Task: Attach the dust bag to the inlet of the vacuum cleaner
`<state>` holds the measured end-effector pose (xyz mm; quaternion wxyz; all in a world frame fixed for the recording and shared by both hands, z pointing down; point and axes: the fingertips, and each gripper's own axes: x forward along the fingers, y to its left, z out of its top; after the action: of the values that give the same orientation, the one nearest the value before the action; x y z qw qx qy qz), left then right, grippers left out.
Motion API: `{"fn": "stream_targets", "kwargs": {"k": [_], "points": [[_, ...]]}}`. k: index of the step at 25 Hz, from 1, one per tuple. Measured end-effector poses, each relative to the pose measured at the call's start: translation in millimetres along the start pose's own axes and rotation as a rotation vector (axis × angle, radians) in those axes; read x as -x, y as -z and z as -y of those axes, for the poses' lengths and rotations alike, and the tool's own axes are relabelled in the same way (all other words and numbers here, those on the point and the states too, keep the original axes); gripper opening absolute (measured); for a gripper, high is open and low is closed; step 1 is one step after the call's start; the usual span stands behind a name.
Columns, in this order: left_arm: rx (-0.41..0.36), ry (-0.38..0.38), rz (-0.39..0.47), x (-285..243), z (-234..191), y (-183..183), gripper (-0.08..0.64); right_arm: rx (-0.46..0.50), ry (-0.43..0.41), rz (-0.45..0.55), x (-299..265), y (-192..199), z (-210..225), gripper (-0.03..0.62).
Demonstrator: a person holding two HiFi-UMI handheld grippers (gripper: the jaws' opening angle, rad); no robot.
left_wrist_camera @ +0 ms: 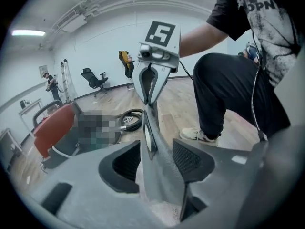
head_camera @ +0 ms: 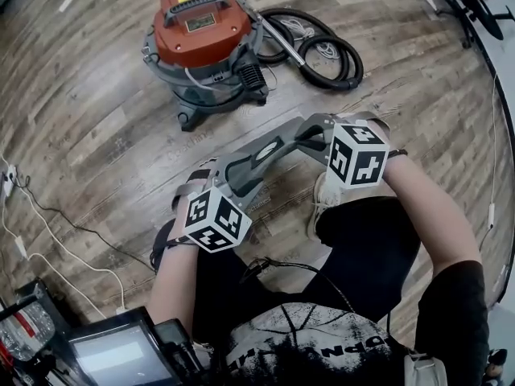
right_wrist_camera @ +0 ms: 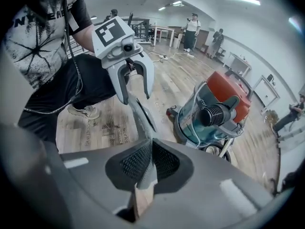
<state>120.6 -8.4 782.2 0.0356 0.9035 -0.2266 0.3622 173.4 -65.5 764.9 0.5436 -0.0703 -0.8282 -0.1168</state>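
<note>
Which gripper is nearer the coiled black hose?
Right. The right gripper is just below the hose in the head view; the left gripper sits lower and further left, farther from it.

The left gripper (left_wrist_camera: 157, 159) stands jaws apart, the grey dust bag (left_wrist_camera: 162, 190) edge-on between them. At twelve o'clock the right gripper (left_wrist_camera: 149, 100) pinches its far end; the vacuum cleaner (left_wrist_camera: 55, 128) sits at nine.

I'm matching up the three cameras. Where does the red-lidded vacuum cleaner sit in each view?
Head view: the vacuum cleaner stands at the top, left of centre.
Left gripper view: at the left edge, red lid showing, partly blurred.
Right gripper view: right of centre, beyond the jaws.
Shared landmark: the person's white shoe.
</note>
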Motion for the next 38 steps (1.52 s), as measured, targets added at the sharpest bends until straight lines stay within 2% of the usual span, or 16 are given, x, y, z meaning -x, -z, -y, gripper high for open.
{"fn": "stream_targets", "kwargs": {"k": [3, 6, 9, 12, 18, 20, 21, 22, 24, 26, 28, 30, 31, 32, 35, 38], "points": [[-0.047, -0.026, -0.050, -3, -3, 8, 0.195, -0.022, -0.007, 0.009, 0, -5, -2, 0.015], [-0.106, -0.069, -0.085, -4, -5, 13, 0.128, -0.043, -0.017, 0.027, 3, -8, -3, 0.015], [-0.132, -0.089, -0.106, -7, -10, 17, 0.063, -0.051, -0.024, 0.048, 7, -11, -7, 0.017], [-0.138, -0.109, -0.106, -5, -17, 14, 0.034, -0.043, -0.003, 0.061, 11, -13, -7, 0.017], [-0.101, -0.120, -0.095, 5, -36, 2, 0.025, -0.049, 0.044, 0.080, 17, -14, 0, 0.032], [-0.100, -0.119, -0.109, 9, -43, 1, 0.025, -0.053, 0.040, 0.090, 16, -19, -1, 0.064], [-0.104, -0.117, -0.115, 10, -46, -1, 0.025, -0.057, 0.035, 0.097, 16, -23, -1, 0.129], [-0.108, -0.117, -0.117, 11, -49, -4, 0.025, -0.060, 0.035, 0.102, 14, -27, -1, 0.222], [-0.114, -0.121, -0.119, 13, -56, -11, 0.026, -0.046, 0.060, 0.095, 10, -35, 2, 0.252], [-0.118, -0.125, -0.126, 14, -63, -17, 0.026, -0.009, 0.126, 0.059, 5, -37, 11, 0.225], [-0.117, -0.120, -0.119, 14, -67, -23, 0.026, 0.022, 0.206, 0.014, 4, -32, 24, 0.130], [-0.117, -0.123, -0.112, 14, -70, -28, 0.026, 0.032, 0.233, 0.000, 4, -30, 34, 0.115], [-0.123, -0.128, -0.115, 13, -72, -29, 0.026, 0.041, 0.236, 0.000, 4, -31, 38, 0.069], [-0.128, -0.133, -0.117, 13, -75, -30, 0.026, 0.055, 0.241, -0.004, 6, -31, 42, 0.051], [-0.131, -0.159, -0.117, 11, -94, -35, 0.026, 0.093, 0.271, -0.028, 12, -31, 65, 0.037], [-0.117, -0.192, -0.120, 11, -122, -41, 0.026, 0.092, 0.307, -0.045, 17, -36, 95, 0.037]]}}
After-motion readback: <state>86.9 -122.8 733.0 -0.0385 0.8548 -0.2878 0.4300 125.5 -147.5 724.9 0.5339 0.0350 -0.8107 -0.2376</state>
